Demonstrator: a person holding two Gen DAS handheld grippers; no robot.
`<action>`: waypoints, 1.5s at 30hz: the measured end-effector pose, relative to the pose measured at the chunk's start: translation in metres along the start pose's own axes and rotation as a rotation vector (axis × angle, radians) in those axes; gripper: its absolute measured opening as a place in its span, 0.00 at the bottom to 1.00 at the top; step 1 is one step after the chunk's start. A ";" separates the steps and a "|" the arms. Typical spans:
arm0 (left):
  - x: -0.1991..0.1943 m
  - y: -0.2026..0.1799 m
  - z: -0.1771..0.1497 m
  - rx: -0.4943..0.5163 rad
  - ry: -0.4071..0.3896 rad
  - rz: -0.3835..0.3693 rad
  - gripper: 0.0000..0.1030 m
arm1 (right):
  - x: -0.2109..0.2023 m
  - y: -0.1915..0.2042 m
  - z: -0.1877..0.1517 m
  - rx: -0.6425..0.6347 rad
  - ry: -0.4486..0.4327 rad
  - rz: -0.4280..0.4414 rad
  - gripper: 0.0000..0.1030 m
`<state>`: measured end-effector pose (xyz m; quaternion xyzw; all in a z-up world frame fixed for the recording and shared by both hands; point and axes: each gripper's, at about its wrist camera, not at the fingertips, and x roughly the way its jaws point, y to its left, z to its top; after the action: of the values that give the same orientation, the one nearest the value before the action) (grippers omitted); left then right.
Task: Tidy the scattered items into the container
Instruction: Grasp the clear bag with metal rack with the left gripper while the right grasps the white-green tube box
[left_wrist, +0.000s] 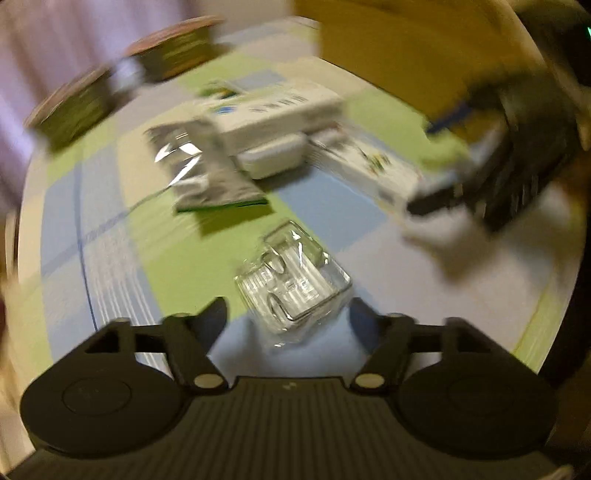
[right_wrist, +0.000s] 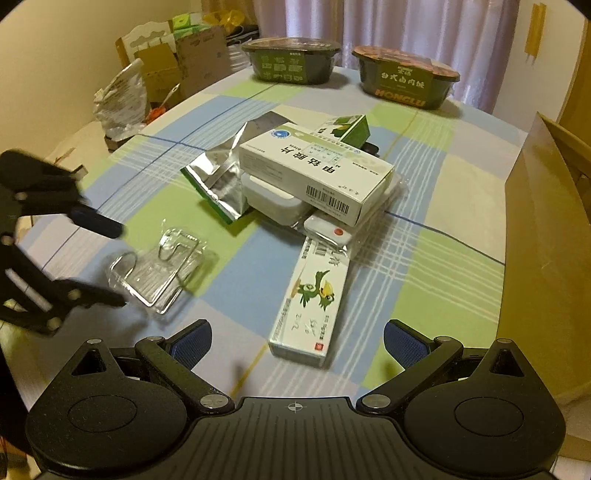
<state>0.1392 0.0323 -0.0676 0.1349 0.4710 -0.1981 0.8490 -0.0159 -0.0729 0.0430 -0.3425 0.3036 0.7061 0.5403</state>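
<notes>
Bowl (right_wrist: 406, 79) labelled "HONGLU", other print seemingly Chinese, both hand-held grippers (left_wrist: 288, 314) (right_wrist: 297, 341) spread wide

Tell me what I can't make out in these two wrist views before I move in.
- Cardboard box: cut off by the right edge of the right wrist view; its inside is hidden.
- Left wrist view: motion blur makes print on the white medicine box unreadable.
- White case: largely covered by the medicine box.
- Clear plastic package: contents unclear through glare.
- Left gripper and right gripper: both open, empty.
</notes>
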 end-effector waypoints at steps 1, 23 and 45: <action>-0.002 -0.001 0.000 -0.068 -0.016 0.004 0.74 | 0.001 -0.001 0.000 0.010 -0.003 -0.004 1.00; 0.020 -0.021 -0.010 -0.195 0.023 0.221 0.64 | 0.045 -0.008 0.015 0.053 0.042 -0.022 0.77; 0.018 -0.026 -0.021 -0.247 0.089 0.260 0.64 | 0.000 0.010 -0.049 0.050 0.088 -0.046 0.69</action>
<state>0.1195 0.0141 -0.0948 0.0978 0.5073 -0.0212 0.8559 -0.0183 -0.1142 0.0154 -0.3665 0.3369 0.6698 0.5509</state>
